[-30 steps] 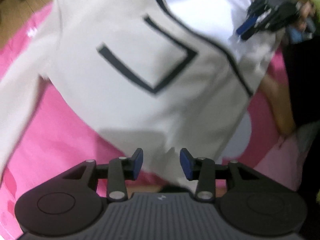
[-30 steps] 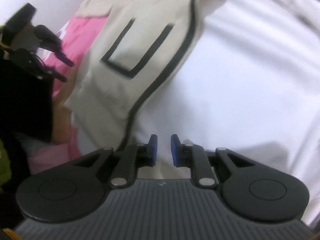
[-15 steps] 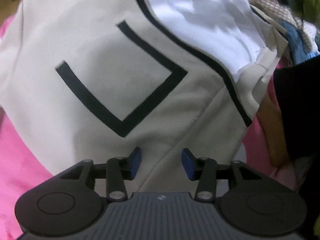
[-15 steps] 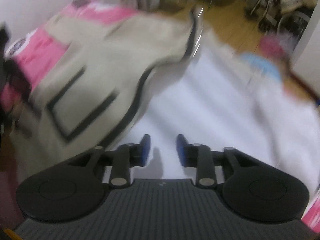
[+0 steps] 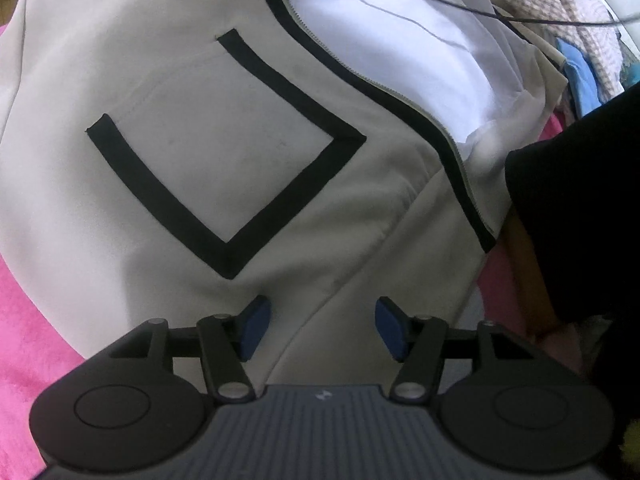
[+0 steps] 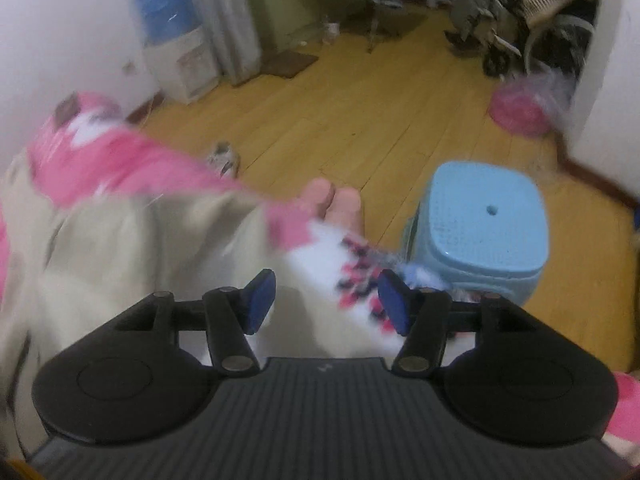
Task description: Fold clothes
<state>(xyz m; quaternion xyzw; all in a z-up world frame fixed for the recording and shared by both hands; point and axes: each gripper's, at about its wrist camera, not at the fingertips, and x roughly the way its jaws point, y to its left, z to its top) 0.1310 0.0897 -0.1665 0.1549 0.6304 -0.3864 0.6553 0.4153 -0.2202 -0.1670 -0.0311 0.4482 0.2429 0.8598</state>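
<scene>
A cream zip jacket (image 5: 200, 128) with a black-outlined pocket and black zipper band lies spread on a pink blanket (image 5: 28, 320), its white lining (image 5: 400, 40) showing at the upper right. My left gripper (image 5: 318, 328) hovers open just above the jacket's lower hem, nothing between its blue pads. My right gripper (image 6: 326, 300) is open too, swung away toward the room. In the blurred right wrist view the jacket (image 6: 100, 260) appears at the left, over the blanket's (image 6: 120, 160) pink and white edge.
A person's black sleeve and forearm (image 5: 568, 220) sit at the right of the jacket. Other clothes (image 5: 560, 20) pile at the far right. Past the blanket's edge are a light blue stool (image 6: 484, 224), wooden floor (image 6: 360, 100), a water dispenser (image 6: 172, 40) and a pink basin (image 6: 520, 108).
The left gripper has closed in on the jacket's pocket area, its jaws spreading a little wider. The right gripper opened wider, let go of the white lining and swung away toward the room.
</scene>
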